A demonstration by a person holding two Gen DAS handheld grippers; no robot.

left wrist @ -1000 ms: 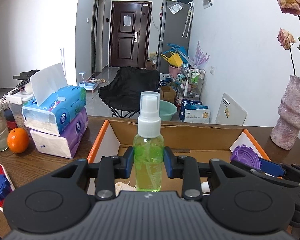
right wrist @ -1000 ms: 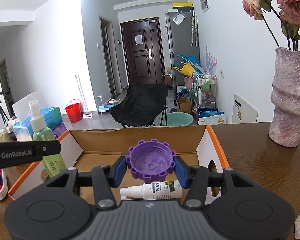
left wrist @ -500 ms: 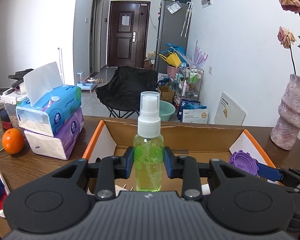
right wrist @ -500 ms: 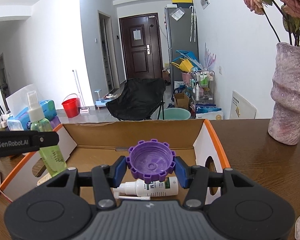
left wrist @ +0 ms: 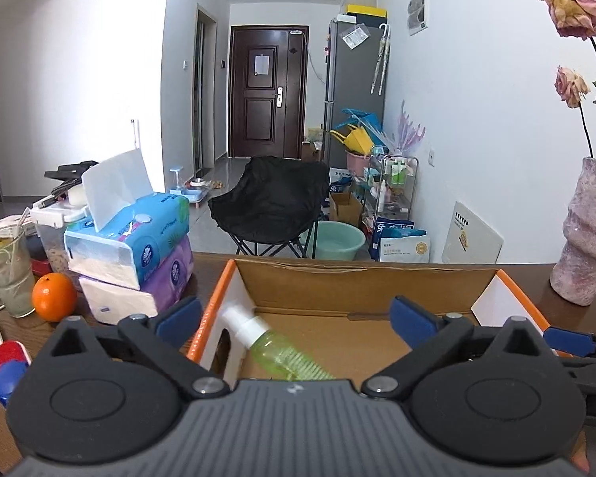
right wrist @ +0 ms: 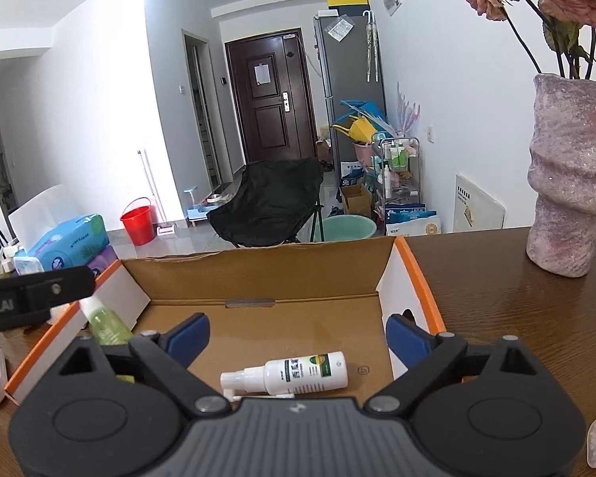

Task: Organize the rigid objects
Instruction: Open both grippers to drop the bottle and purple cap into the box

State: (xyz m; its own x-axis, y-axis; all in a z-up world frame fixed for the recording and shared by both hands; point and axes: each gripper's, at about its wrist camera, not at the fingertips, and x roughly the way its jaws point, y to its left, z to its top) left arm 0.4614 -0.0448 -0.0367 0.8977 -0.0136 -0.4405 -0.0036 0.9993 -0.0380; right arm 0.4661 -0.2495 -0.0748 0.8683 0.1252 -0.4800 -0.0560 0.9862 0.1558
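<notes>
Nearest, between the left tongs [left wrist: 294, 314], whose jaws are opening wide and touch nothing, a green bottle [left wrist: 282, 351] with a white spray cap lies tilted in the box [left wrist: 361, 278], cap toward the orange-edged left wall. Between the right tongs [right wrist: 298, 336], also opening and bare, a white bottle [right wrist: 294, 373] lies on its side, nozzle pointing left. Two bottles, one box, two tissue packs [left wrist: 135, 246] stacked left, one orange [left wrist: 54, 296], one vase [right wrist: 568, 183] right. Beyond both tongs, the box floor lies bare to its back wall.
</notes>
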